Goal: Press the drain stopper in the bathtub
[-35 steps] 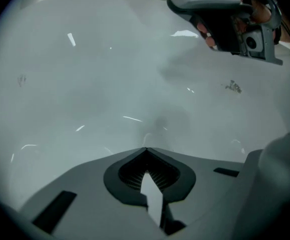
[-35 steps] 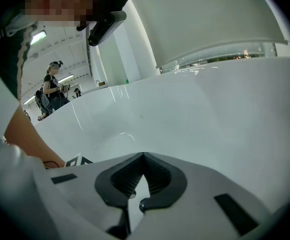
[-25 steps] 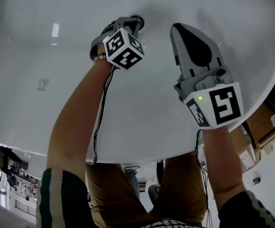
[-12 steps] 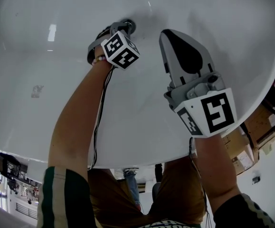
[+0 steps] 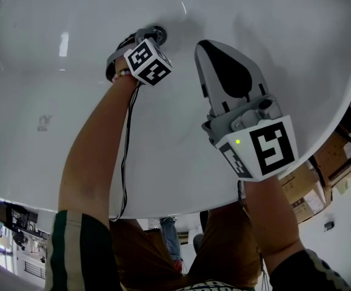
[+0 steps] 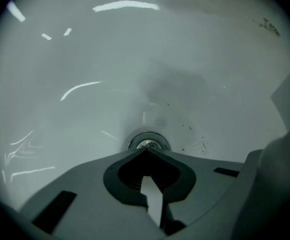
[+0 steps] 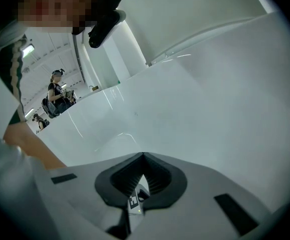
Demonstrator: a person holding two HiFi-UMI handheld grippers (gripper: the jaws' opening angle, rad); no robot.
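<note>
View from above into a white bathtub point(image 5: 284, 17), with two hand-held grippers reaching down inside it. The left gripper point(image 5: 150, 37) is stretched to the tub floor, its black-and-white marker cube point(image 5: 148, 61) facing up and a thin black cable point(image 5: 125, 156) trailing back along the bare forearm point(image 5: 93, 156). Its two jaws are pressed together with nothing between them. Their joined tip sits at the near edge of the round chrome drain stopper point(image 6: 148, 143), which is set in the lowest part of the floor; it looks to be touching, though the contact itself is hard to confirm. Small dark specks dot the enamel just right of the stopper.

The right gripper point(image 5: 203, 47) is held beside the left one, apart from the stopper and raised above the floor. Its jaws are also closed and empty, aimed at the tub's sloping wall point(image 7: 210, 94).
</note>
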